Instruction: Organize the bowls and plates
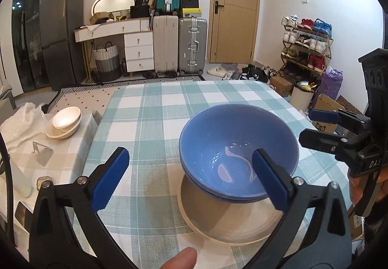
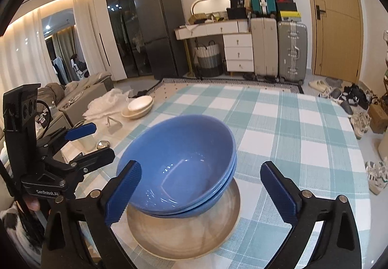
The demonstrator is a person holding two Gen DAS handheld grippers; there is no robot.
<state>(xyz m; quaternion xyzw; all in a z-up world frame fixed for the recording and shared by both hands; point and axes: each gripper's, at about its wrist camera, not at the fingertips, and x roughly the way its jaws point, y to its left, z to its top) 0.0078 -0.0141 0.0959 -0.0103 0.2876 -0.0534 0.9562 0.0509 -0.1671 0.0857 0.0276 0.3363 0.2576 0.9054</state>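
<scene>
Two blue bowls (image 1: 237, 145) (image 2: 179, 155) sit nested on a beige plate (image 1: 230, 227) (image 2: 189, 242), on the teal-checked tablecloth (image 1: 150, 108) (image 2: 291, 128). My left gripper (image 1: 190, 155) stands wide open just in front of the stack. Its right finger shows against the bowls' near rim and its left finger is over bare cloth. My right gripper (image 2: 200, 165) is wide open too, with its left finger before the bowls' near left rim. Neither pad presses on anything. Each gripper shows in the other's view: the right gripper (image 1: 308, 125) and the left gripper (image 2: 103, 140).
Two nested cream bowls (image 1: 65, 121) (image 2: 139, 106) rest on a lower side table to the left, beside a white plastic bag (image 1: 21, 121) and a clear stand (image 1: 42, 152). A thumb (image 1: 184, 256) shows at the bottom edge. Suitcases, a dresser and a shoe rack stand beyond the table.
</scene>
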